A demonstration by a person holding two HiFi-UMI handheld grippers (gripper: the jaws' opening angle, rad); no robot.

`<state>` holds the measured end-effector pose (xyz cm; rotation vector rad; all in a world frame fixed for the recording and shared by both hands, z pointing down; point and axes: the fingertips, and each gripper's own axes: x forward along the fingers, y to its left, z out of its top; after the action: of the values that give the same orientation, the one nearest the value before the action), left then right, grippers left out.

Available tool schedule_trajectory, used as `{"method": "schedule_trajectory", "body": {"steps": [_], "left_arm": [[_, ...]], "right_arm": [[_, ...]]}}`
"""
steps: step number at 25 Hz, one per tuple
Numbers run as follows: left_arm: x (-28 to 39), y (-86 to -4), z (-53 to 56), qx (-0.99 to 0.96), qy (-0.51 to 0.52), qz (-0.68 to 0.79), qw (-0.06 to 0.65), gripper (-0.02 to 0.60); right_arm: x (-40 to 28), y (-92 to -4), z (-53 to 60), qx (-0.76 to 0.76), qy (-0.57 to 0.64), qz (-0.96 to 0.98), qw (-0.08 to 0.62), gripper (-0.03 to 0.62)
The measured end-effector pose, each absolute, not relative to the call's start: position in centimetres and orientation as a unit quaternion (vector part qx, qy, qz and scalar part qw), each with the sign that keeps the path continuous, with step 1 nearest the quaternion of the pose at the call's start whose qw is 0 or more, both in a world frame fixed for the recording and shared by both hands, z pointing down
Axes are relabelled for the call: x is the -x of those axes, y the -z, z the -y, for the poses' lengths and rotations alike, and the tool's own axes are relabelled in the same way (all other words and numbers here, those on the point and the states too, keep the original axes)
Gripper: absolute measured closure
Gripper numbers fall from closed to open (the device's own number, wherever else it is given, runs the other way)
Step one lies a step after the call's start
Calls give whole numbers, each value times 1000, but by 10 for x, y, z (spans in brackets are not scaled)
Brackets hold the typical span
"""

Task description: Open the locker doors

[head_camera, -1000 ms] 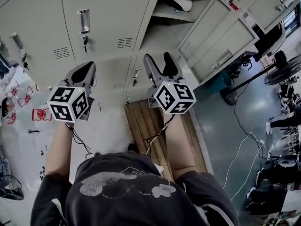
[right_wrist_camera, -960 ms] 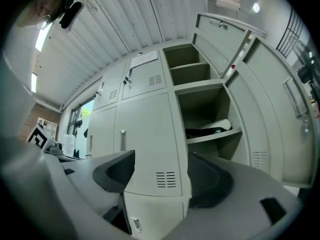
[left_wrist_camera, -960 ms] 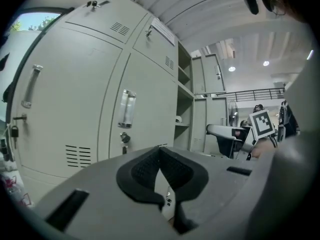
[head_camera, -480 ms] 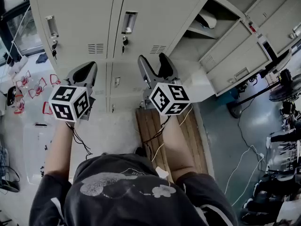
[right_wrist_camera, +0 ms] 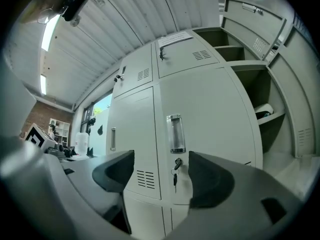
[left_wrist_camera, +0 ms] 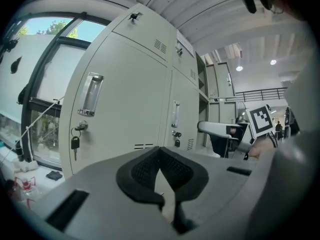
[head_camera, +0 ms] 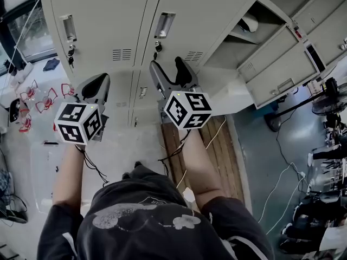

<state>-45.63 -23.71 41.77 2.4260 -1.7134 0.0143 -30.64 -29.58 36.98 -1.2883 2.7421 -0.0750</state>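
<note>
Grey lockers fill the top of the head view. The left door [head_camera: 103,20] is closed, with a handle [head_camera: 68,27] and a key below it. The middle door [head_camera: 200,15] is closed too; its handle [head_camera: 164,25] has a key [head_camera: 158,46] under it. My right gripper [head_camera: 168,68] is open and empty, just below that key and short of the door; the handle [right_wrist_camera: 175,134] and key [right_wrist_camera: 175,171] show between its jaws. My left gripper [head_camera: 96,84] is shut on nothing, lower left, facing the left door's handle [left_wrist_camera: 90,94].
To the right a locker [head_camera: 255,20] stands open with a white object [head_camera: 249,23] on its shelf, and its doors [head_camera: 282,64] swing out. A wooden pallet [head_camera: 217,145] lies under my right arm. Red items [head_camera: 46,99] and cables litter the floor at left; a fan [head_camera: 325,102] stands at right.
The right gripper has moved up and left, closer to the middle door's key and handle. The left gripper has dropped slightly. The view has turned left along the lockers.
</note>
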Motion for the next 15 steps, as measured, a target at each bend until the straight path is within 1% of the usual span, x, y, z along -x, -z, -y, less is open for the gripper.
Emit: {"method": "schedule_trajectory", "body": {"steps": [15], "left_arm": [[466,-407,283,-800,-4,594,82,572]], "right_arm": [[366,-341,372,381,-4,-924,43,269]]}}
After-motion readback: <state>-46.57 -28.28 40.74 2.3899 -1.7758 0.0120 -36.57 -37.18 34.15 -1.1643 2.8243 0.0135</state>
